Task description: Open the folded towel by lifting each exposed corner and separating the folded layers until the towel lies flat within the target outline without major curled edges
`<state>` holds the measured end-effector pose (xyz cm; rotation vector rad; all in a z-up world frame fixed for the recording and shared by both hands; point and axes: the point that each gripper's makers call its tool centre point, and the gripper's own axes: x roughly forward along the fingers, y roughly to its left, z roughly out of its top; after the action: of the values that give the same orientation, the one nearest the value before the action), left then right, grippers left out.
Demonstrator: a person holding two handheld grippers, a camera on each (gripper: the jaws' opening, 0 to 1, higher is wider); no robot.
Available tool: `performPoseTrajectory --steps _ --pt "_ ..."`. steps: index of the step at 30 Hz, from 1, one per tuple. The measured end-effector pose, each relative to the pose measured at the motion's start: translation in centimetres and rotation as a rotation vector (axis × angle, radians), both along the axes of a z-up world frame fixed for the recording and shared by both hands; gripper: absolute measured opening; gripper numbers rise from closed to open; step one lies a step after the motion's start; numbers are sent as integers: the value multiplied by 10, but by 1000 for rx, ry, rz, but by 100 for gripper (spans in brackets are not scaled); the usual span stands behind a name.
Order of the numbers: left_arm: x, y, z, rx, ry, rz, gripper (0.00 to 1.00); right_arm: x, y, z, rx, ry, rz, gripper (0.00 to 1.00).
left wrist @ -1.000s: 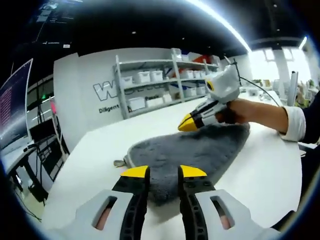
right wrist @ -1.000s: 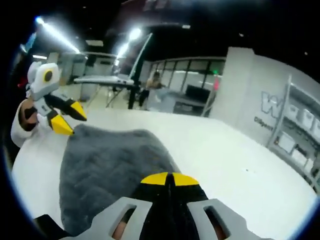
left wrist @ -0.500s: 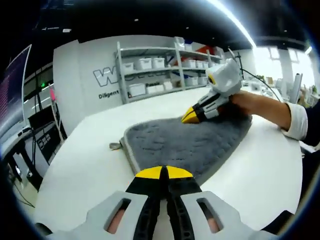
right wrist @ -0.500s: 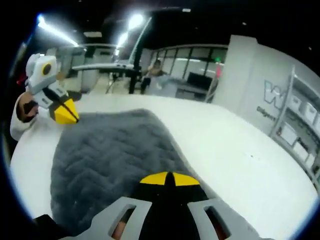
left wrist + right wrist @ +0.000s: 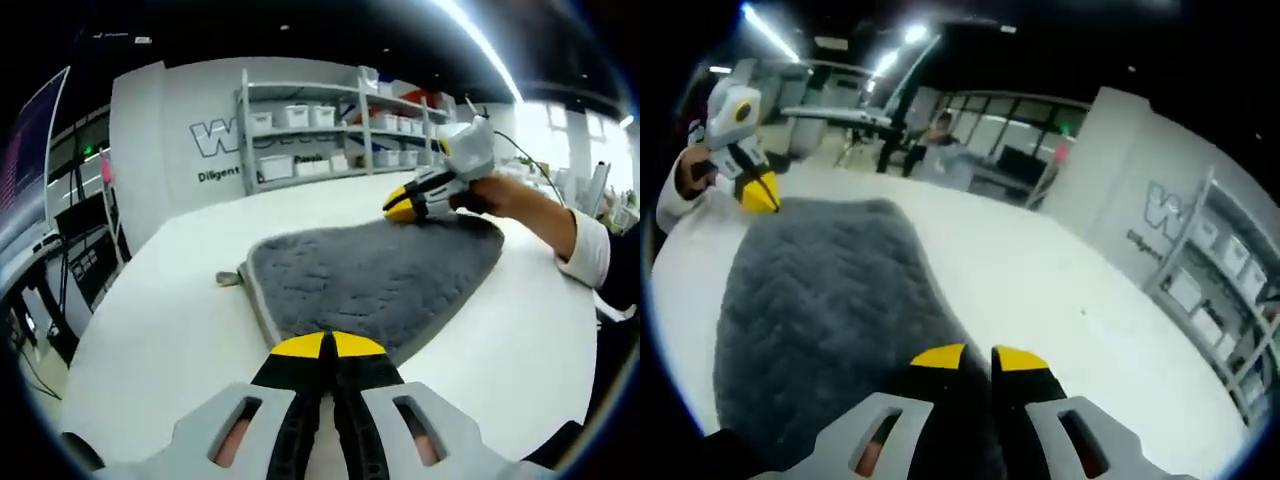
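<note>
Grey towel (image 5: 375,280) lies spread on white counter (image 5: 160,330). Left tongs (image 5: 328,347) pinched shut on towel's near edge at 6 o'clock. Right tongs (image 5: 980,358) slightly parted over towel at 6 o'clock, holding nothing.

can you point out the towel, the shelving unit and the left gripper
towel (image 5: 385,275), left gripper view, middle of its grey pile
shelving unit (image 5: 330,125), left gripper view, on a shelf with white bins
left gripper (image 5: 326,347), left gripper view, between the yellow tips of its jaws
</note>
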<state>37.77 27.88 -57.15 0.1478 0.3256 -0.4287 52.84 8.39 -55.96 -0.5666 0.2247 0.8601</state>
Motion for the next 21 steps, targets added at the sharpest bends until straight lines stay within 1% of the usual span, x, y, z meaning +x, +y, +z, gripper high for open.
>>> performPoseTrajectory --steps 1,3,5,8,10,13,17,18,21 --pt "-1 0 2 -10 -2 -1 1 0 -4 3 42 18 -5 6" --pt "-2 -1 5 -22 -6 -7 1 -3 -11 6 80 56 15 7" --pt "-3 -1 7 -27 -7 -11 1 -8 -18 8 76 55 46 10" --pt "-5 -3 10 -25 -10 -20 1 -14 -27 6 15 4 77 16" --pt "-7 -4 13 -23 -13 -25 1 -14 -31 6 15 10 78 16" --pt "-9 -7 15 -19 -18 -34 1 -12 -36 6 24 10 75 16" --pt "-11 -9 18 -7 -24 -48 7 -12 -43 6 34 22 78 17" --pt "-11 -9 18 -8 -25 -50 7 -10 -47 7 57 31 70 17" --pt "-12 -10 17 -9 -16 -60 10 -5 -56 8 89 61 42 18"
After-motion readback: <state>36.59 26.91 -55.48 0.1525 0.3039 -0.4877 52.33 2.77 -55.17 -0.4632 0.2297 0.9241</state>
